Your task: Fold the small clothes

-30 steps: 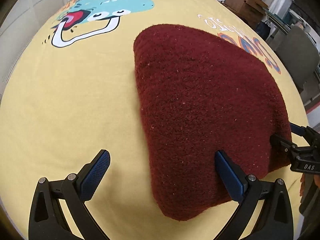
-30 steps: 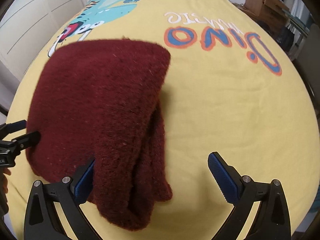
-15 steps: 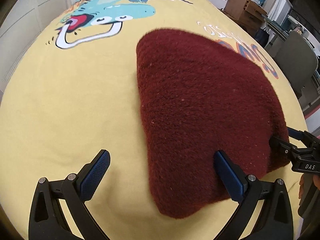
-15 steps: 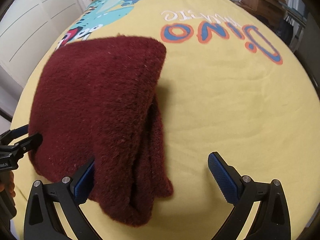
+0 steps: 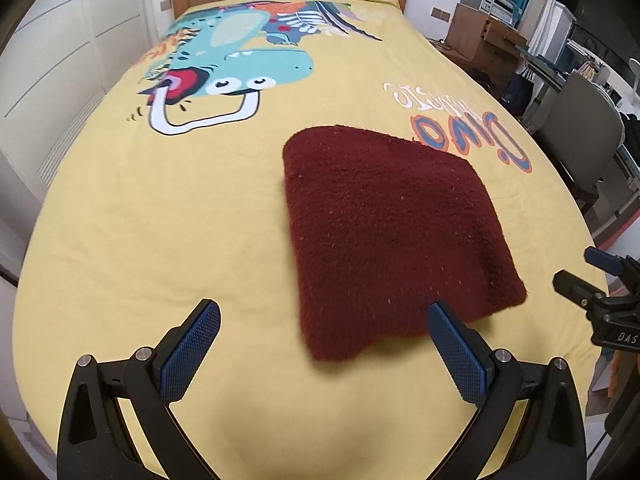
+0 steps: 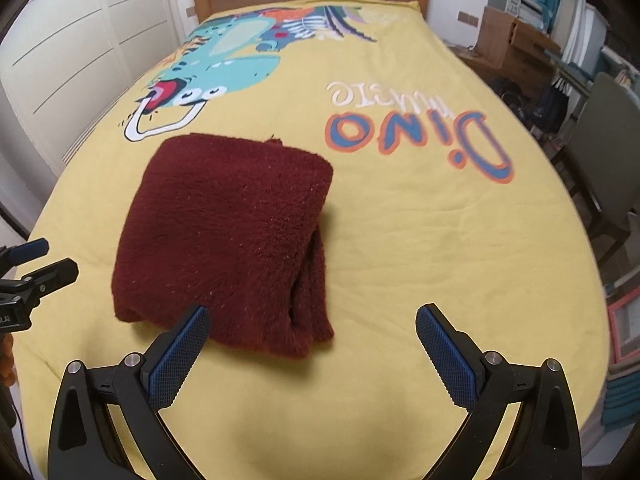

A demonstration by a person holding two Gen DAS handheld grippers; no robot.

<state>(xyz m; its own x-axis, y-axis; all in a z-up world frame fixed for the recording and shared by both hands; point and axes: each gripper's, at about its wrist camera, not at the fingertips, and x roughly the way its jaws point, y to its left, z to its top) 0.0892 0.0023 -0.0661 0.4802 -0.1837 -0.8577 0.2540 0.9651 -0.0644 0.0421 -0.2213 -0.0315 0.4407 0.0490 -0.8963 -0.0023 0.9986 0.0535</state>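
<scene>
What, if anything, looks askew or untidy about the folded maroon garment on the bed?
Mostly tidy. The maroon garment lies folded on the yellow bedspread, but its right side shows loose layers bulging out unevenly, and a small tuft pokes up at the far edge. Both grippers are open and clear of it.

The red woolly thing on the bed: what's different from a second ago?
Both grippers, left and right, have pulled back and up from the folded maroon garment, so more of the bed shows. The garment stayed folded in place; both grippers remain open, holding nothing.
</scene>
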